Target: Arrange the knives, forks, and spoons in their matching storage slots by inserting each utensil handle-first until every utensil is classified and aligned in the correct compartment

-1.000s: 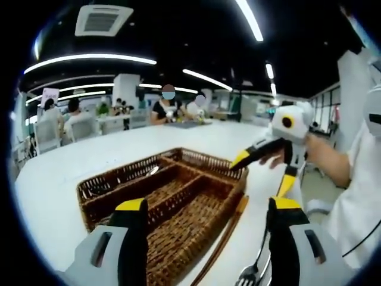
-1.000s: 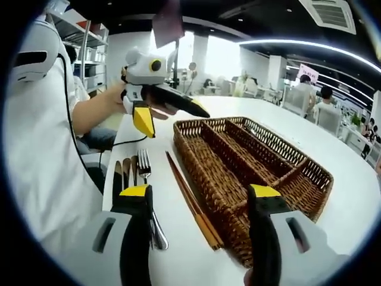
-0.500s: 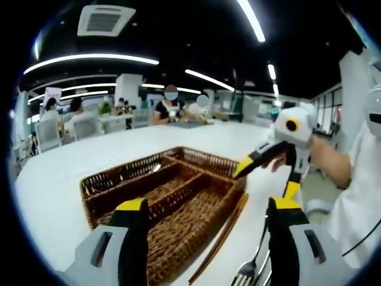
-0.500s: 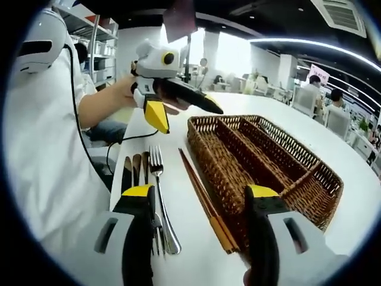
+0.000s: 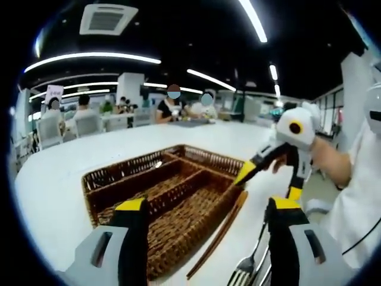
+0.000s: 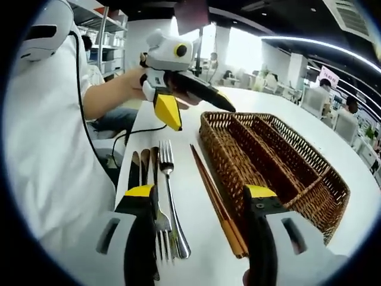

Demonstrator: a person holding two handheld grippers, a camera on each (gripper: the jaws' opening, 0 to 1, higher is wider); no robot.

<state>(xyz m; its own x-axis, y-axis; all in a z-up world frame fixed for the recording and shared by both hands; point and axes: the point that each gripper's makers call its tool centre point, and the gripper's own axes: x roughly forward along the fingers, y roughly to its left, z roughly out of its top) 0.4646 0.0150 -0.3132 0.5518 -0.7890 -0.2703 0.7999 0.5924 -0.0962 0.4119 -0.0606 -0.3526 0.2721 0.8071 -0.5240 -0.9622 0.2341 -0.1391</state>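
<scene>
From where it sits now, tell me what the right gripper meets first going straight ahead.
Probably the table with the fork and the chopsticks between its open jaws; the right gripper looks tilted down at them. The basket lies off to one side. Depth is unclear.

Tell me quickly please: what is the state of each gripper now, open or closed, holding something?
Left gripper: open, holding nothing, above the wicker tray.
Right gripper: open, holding nothing, over the fork and chopsticks.
</scene>
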